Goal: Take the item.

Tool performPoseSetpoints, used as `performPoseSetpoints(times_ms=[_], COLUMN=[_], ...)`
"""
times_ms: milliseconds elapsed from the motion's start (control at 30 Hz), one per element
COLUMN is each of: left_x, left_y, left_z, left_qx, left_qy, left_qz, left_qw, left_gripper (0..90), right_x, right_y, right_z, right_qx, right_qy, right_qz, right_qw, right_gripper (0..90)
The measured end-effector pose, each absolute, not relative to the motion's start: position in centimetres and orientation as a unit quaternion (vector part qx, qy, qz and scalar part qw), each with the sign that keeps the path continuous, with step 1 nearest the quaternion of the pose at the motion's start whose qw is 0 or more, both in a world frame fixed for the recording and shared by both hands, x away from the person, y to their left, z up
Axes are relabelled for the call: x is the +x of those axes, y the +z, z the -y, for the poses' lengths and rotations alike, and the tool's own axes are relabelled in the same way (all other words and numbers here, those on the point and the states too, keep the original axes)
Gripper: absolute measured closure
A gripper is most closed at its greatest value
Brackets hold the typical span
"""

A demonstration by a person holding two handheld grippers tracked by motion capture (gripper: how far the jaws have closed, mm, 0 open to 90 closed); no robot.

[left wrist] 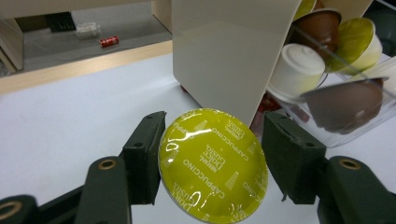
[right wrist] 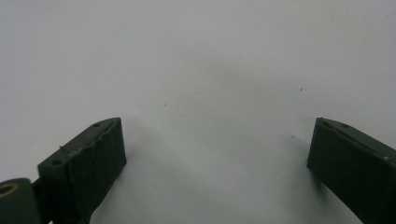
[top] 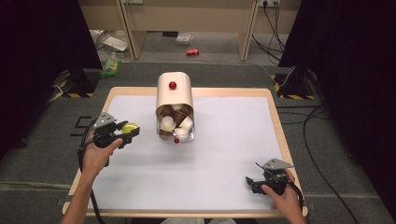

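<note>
Yellow-green capsule sits clamped between the jaws of the left hand-held gripper, near the surface's left edge, just beside the cream capsule dispenser. Right hand-held gripper rests wide open and empty near the surface's front right corner.

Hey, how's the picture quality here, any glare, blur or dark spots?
Left gripper view: sharp, with glare streaks on the yellow capsule's foil lid. Right gripper view: soft, dim, jaws shadowing the white mat. High view: table evenly lit, both sides dropping into black.
</note>
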State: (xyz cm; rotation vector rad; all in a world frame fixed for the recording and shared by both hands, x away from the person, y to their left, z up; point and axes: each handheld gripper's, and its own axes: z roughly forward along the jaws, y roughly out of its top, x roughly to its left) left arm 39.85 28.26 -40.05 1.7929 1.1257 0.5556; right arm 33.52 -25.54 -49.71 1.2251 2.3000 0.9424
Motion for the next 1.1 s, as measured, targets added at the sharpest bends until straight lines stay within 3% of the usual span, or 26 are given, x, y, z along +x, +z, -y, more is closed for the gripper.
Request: performPoseSetpoints(times_ms=[333,1100], left_x=[40.3,40.8], left_y=[-42.9,-45.6], left_z=[-28.5,-28.8], left_qx=[0.728,0.729], left_qy=[0.202,0.200], left_qz=[-0.478,-0.498], left_qw=[0.448,0.425], left_gripper=[41.2,41.1], right_x=[33.5,33.5], right_y=[-49.7,-49.7], right_z=[25.5,25.6], right_qx=[0.435,0.431], right_qy=[0.334,0.334], right_qz=[-0.816,-0.817], right_qw=[0.184,0.186], right_gripper=[4.7,4.8])
